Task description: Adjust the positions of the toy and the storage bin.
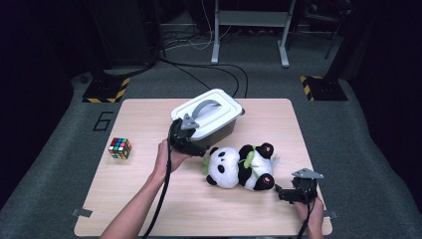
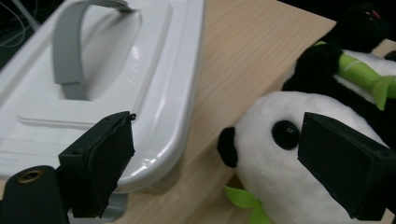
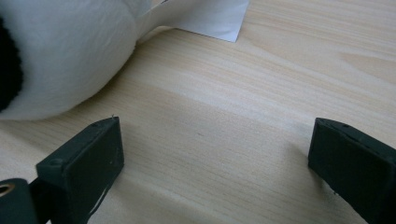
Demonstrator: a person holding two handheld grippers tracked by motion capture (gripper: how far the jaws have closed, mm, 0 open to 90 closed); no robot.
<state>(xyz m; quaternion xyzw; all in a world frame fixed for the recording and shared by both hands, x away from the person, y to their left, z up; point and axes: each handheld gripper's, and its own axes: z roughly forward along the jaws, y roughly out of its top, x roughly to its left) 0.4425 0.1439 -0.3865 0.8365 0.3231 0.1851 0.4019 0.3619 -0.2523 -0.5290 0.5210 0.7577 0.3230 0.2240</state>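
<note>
A plush panda (image 1: 241, 167) lies on its back on the wooden table (image 1: 149, 199), holding a green bamboo sprig (image 1: 249, 158). My left gripper (image 1: 201, 149) hovers between the panda's head and a white lidded box (image 1: 209, 117). In the left gripper view the left gripper (image 2: 217, 140) is open, its jaws wide apart, with the box's corner (image 2: 154, 93) on one side and the panda's head (image 2: 280, 177) on the other. My right gripper (image 1: 279, 192) rests low on the table just right of the panda's feet. In the right gripper view the right gripper (image 3: 219, 144) is open over bare wood, beside the panda's white fur (image 3: 60, 51).
The box's lid carries a grey handle (image 1: 204, 107). A colourful puzzle cube (image 1: 120, 148) sits near the table's left edge. A white fabric tag (image 3: 210, 18) sticks out from the panda. Beyond the table are carpet, cables and stand legs.
</note>
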